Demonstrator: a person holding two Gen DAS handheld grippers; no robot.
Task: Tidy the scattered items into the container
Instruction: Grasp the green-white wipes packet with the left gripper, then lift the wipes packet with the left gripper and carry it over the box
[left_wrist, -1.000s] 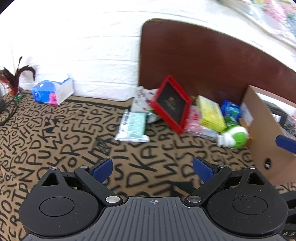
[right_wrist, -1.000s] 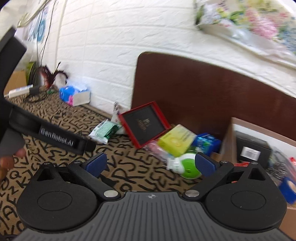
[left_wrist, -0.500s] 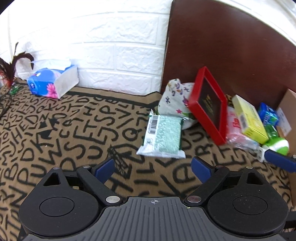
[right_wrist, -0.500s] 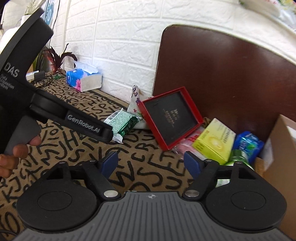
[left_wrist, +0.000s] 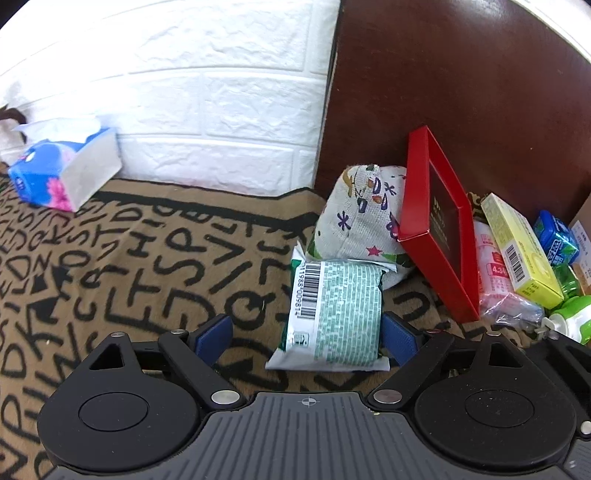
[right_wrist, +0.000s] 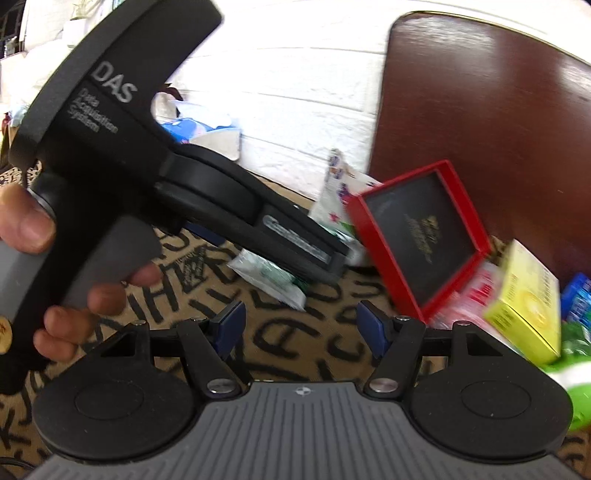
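Note:
A green-and-white barcoded packet lies flat on the lettered mat. My left gripper is open around its near end, with the right pad close against the packet's edge and the left pad well clear. Behind it lie a patterned cloth pouch, a red box on edge, a pink packet, a yellow box, a blue pack and a green-white bottle. My right gripper hovers over bare mat, its jaws closing with nothing between them, short of the red box.
A blue tissue box stands by the white brick wall at the left. A brown headboard backs the pile. A hand holding the left tool's black body fills the left of the right wrist view. A sliver of cardboard box shows far right.
Both grippers came forward and down toward the pile. The packet now sits between the left fingers. The right jaws have narrowed, and the left tool looms larger in the right view.

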